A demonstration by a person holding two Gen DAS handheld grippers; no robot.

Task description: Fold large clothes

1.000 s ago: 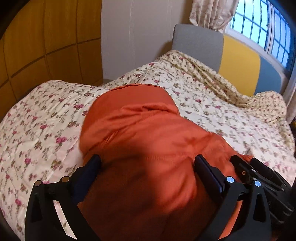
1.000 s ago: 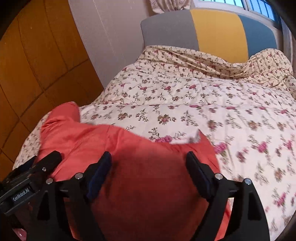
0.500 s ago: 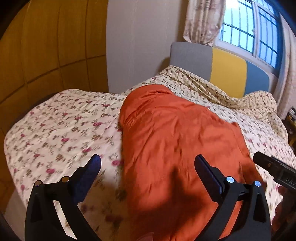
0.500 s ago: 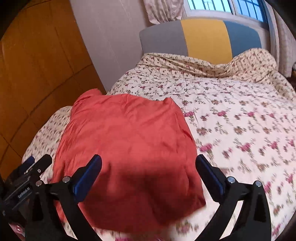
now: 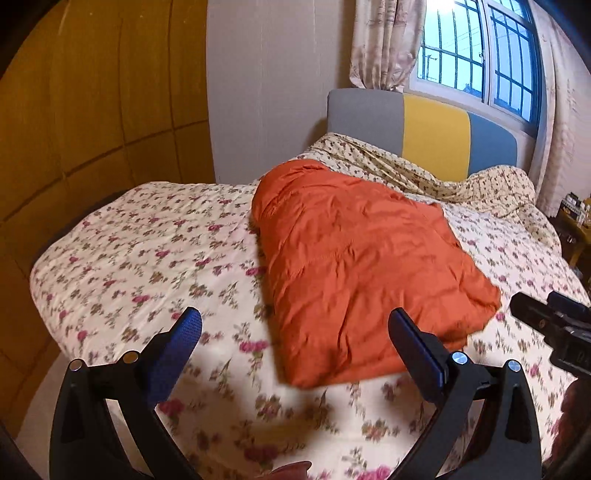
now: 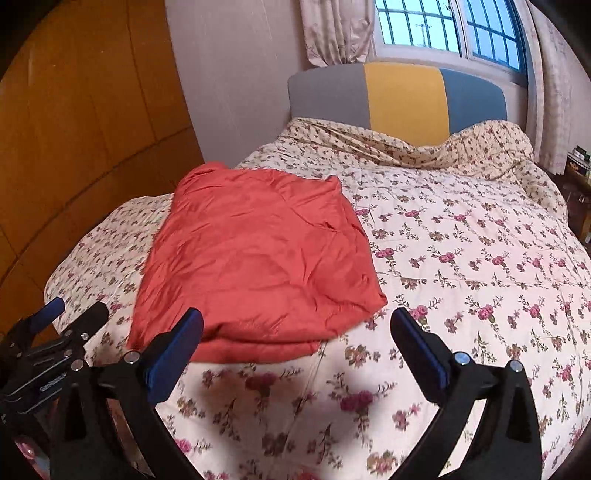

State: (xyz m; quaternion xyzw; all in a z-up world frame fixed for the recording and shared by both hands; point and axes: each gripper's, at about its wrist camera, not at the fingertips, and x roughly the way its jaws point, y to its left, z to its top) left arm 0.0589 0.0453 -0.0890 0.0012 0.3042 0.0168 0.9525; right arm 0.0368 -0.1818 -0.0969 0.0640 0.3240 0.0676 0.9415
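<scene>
A folded orange-red padded garment (image 5: 369,266) lies as a rough rectangle on a cream quilt printed with small pink roses (image 6: 461,258), on the side of the bed toward the brown panelled wall (image 6: 74,129), its near edge short of both tools. The left gripper (image 5: 295,341), black with blue pads, has its jaws spread wide over bare quilt, gripping nothing. The right gripper (image 6: 297,338) is likewise spread wide and empty, apart from the cloth. In the right wrist view, white lettering on the left tool's black body is too small to read. Behind stand a grey, yellow and blue padded headboard (image 6: 399,96), a pale curtain (image 5: 384,40) and a barred window (image 6: 443,29).
</scene>
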